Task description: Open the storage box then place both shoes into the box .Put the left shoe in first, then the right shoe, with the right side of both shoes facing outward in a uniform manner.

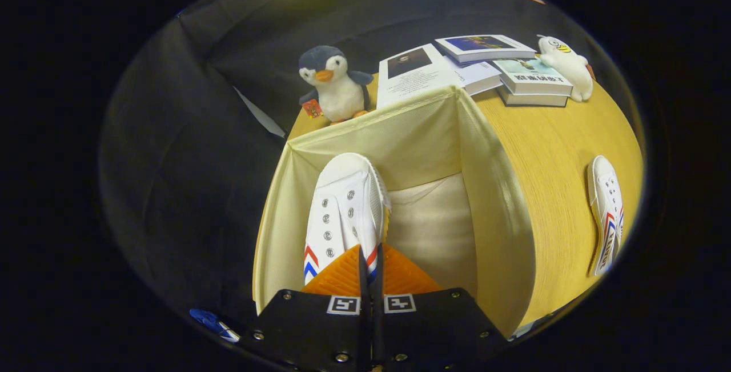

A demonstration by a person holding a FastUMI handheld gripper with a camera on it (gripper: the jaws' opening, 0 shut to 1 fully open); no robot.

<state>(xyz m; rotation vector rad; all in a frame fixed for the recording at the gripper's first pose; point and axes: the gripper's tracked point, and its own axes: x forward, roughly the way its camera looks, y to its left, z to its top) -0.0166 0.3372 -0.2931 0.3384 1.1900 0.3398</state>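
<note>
A cream fabric storage box stands open on the wooden table. My gripper hangs over its opening, both fingers pressed on the side wall of a white canvas shoe with red and blue chevrons. That shoe points away from me, toe toward the box's far wall, inside the box's left half. The second white shoe lies on the table to the right of the box, well beyond my fingers' reach line.
A plush penguin sits behind the box's far left corner. Several books are spread behind the box, with a white plush toy beside them. Bare wooden table lies between the box and the second shoe.
</note>
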